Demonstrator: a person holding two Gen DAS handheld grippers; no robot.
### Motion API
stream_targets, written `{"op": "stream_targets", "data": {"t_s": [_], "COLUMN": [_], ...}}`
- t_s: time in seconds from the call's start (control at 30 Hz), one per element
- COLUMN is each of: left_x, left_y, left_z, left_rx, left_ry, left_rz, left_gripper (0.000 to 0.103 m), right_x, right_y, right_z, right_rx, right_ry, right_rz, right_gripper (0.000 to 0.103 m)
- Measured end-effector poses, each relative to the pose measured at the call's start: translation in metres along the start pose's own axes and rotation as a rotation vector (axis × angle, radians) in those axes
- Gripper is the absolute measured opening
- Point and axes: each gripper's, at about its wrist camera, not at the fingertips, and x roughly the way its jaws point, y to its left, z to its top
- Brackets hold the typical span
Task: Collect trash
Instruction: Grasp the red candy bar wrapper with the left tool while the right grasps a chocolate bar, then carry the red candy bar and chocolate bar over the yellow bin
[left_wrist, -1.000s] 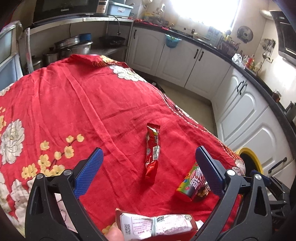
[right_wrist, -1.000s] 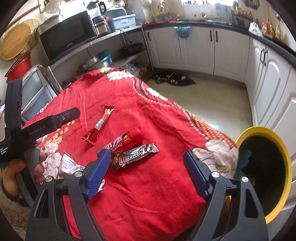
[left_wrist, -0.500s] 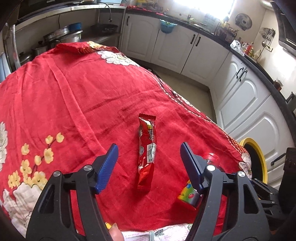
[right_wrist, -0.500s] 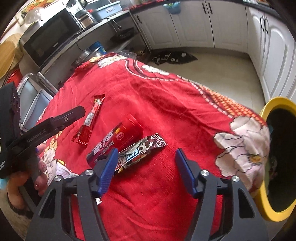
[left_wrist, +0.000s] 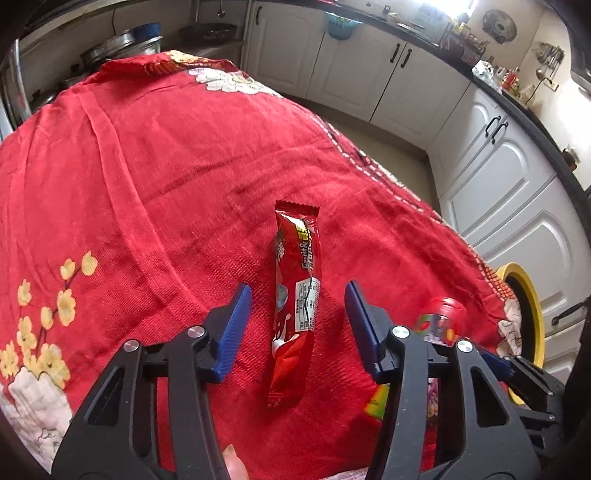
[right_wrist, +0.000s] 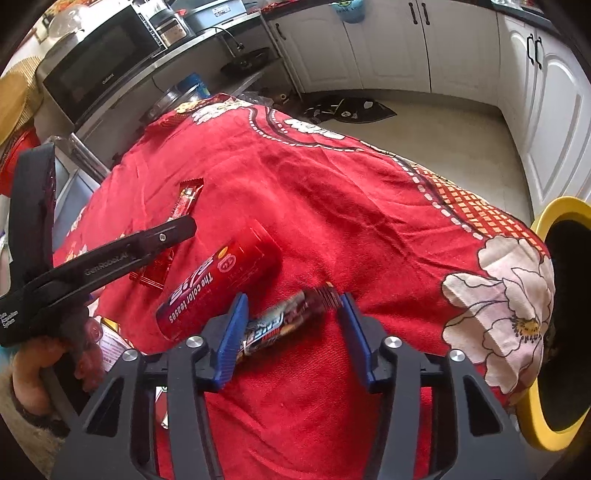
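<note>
A long red snack wrapper lies on the red flowered tablecloth. My left gripper straddles its lower half; the jaws are closing and the blue pads stand clear of it on both sides. In the right wrist view a dark candy-bar wrapper lies slantwise between the blue pads of my right gripper, whose jaws are closing too; the left pad is near the wrapper, the right pad apart. A red candy tube lies just left of it. The left gripper shows there over the red wrapper.
A yellow-rimmed bin stands past the table's right edge, also in the left wrist view. The candy tube lies right of my left gripper. White cabinets line the floor beyond. A hand holds the left gripper; more wrappers lie beneath it.
Both grippers came down toward the table and narrowed their jaws. The left one now frames the red wrapper; the right one frames the dark candy-bar wrapper.
</note>
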Motion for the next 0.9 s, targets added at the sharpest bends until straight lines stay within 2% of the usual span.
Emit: {"op": "stream_targets", "data": {"t_s": [0.2, 0.27, 0.37, 0.57, 0.9], "left_x": [0.001, 0.001, 0.001, -0.005, -0.022], "left_y": [-0.002, -0.001, 0.001, 0.0, -0.005], "left_z": [-0.001, -0.002, -0.002, -0.006, -0.015], "left_rx": [0.012, 0.012, 0.002, -0.003, -0.01], "left_ry": [0.008, 0.006, 0.006, 0.007, -0.02], "left_rz": [0.034, 0.043, 0.043, 0.009, -0.011], "left_gripper": [0.033, 0.025, 0.017, 0.015, 0.011], "right_x": [-0.004, -0.006, -0.011, -0.023, -0.042], "right_y": [-0.007, -0.01, -0.015, -0.018, -0.013], "right_z": [-0.002, -0.003, -0.004, -0.009, -0.014], "right_rx": [-0.008, 0.004, 0.021, 0.026, -0.005], "right_ry": [0.001, -0.001, -0.01, -0.029, -0.059], "right_rz": [-0.004, 0.006, 0.024, 0.04, 0.044], "right_gripper": [0.03, 0.024, 0.016, 0.007, 0.005]}}
